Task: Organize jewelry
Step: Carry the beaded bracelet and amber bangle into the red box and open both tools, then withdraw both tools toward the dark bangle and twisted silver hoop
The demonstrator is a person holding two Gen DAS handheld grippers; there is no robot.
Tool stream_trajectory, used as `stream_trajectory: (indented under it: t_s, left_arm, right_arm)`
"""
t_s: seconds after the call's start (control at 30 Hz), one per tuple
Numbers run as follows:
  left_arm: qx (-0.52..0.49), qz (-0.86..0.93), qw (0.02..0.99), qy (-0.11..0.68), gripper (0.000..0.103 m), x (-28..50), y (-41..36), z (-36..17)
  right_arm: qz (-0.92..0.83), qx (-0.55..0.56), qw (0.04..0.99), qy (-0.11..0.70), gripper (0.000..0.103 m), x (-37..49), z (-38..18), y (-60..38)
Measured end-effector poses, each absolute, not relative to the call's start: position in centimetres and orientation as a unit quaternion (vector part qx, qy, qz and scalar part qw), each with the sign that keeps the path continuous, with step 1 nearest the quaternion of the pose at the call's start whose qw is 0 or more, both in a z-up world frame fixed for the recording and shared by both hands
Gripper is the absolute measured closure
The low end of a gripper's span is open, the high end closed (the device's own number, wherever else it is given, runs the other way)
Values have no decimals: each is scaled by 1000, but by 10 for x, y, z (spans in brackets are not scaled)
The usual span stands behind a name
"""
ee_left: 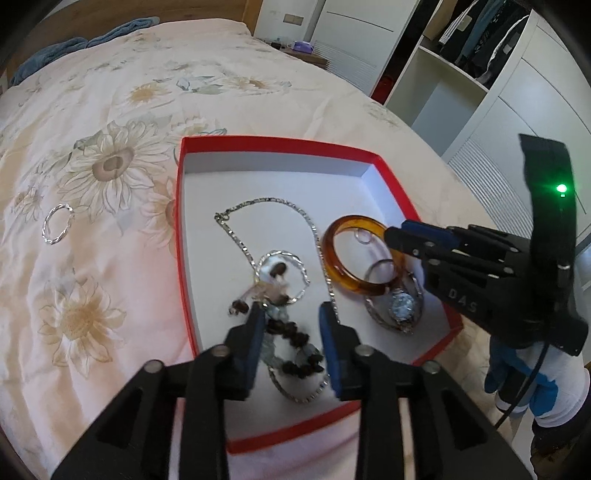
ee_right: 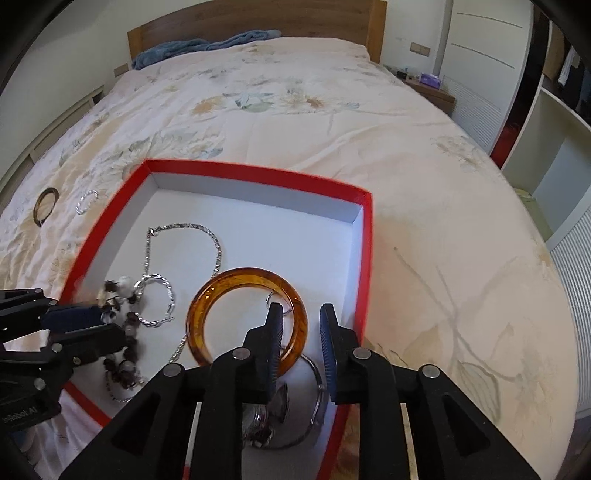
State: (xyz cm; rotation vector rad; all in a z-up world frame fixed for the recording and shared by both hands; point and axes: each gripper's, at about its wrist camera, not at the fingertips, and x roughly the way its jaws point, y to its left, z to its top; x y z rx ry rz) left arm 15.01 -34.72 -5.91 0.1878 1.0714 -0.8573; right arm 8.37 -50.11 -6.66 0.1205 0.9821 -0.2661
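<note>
Your left gripper [ee_left: 293, 325] stands spread above the beaded bracelet [ee_left: 291, 347]; your right gripper [ee_right: 301, 325] is parted, straddling the amber bangle [ee_right: 246, 317] rim. Both lie in the red box [ee_left: 280, 142]. Next, fetch the silver ring [ee_left: 57, 223] at nine o'clock on the bedspread [ee_left: 110, 92].

Home bedroom: bed [ee_right: 295, 110], wooden headboard [ee_right: 258, 26], open wardrobe [ee_left: 480, 48].

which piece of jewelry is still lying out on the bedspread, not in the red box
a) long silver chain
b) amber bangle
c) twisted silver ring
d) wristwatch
c: the twisted silver ring lies on the floral bedspread left of the red box, while the amber bangle, wristwatch and long silver chain lie inside it.
</note>
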Motion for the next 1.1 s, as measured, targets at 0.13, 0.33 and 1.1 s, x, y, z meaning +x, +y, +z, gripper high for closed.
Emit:
stream_trajectory:
  t_s: [0.13,0.33,1.1]
  left_arm:
    - [90,-394,775,486,69,139,-340,-42]
    - [76,-383,800,454,69,113,-310,4]
    - [20,-195,891,409,69,83,-62,97]
  right_arm:
    - [-134,55,877,458,80,68,-41,-496]
    - [-134,49,889,436,77,30,7,-477]
    - [7,31,932,361,68,-16,117,-307]
